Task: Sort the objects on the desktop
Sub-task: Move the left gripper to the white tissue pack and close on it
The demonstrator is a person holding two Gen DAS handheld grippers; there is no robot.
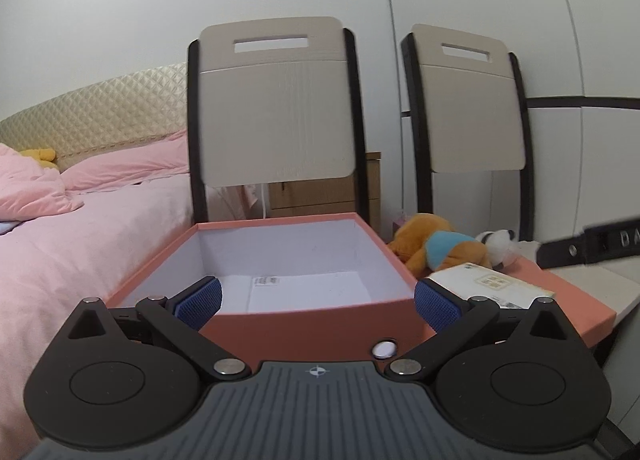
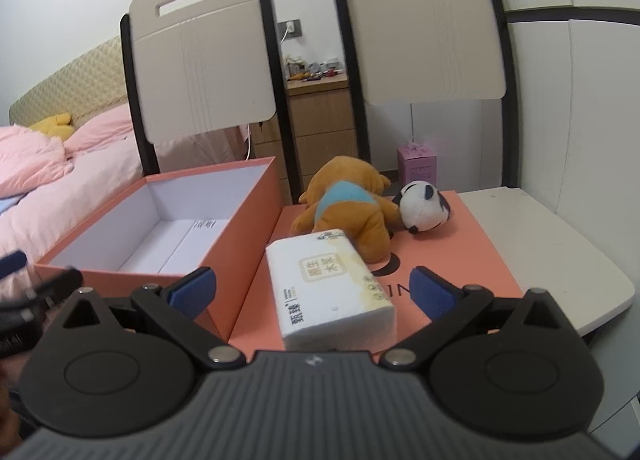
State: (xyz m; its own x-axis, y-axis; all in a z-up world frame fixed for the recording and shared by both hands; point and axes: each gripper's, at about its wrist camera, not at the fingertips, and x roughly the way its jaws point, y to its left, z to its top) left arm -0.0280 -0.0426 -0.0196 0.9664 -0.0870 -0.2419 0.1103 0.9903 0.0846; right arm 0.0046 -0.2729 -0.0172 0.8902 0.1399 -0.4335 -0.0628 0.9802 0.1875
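An open orange box (image 1: 304,326) (image 2: 248,215) with a white inside holds only a white paper sheet (image 1: 308,290). My left gripper (image 1: 318,302) is open and empty, its fingers spread just before the box's near wall. Beside the box lies its orange lid (image 2: 472,256), bearing a white tissue pack (image 2: 330,288) (image 1: 492,280), a brown plush dog (image 2: 348,207) (image 1: 436,246) in a blue shirt, and a small panda plush (image 2: 424,207) (image 1: 498,246). My right gripper (image 2: 314,292) is open, its fingers either side of the tissue pack's near end, not touching it.
Two beige chairs (image 1: 276,107) (image 2: 424,31) stand behind the white table (image 2: 560,256). A pink bed (image 1: 80,219) lies to the left. A wooden nightstand (image 2: 320,123) and a pink carton (image 2: 418,165) sit between the chairs. The right gripper shows at the left view's right edge (image 1: 592,246).
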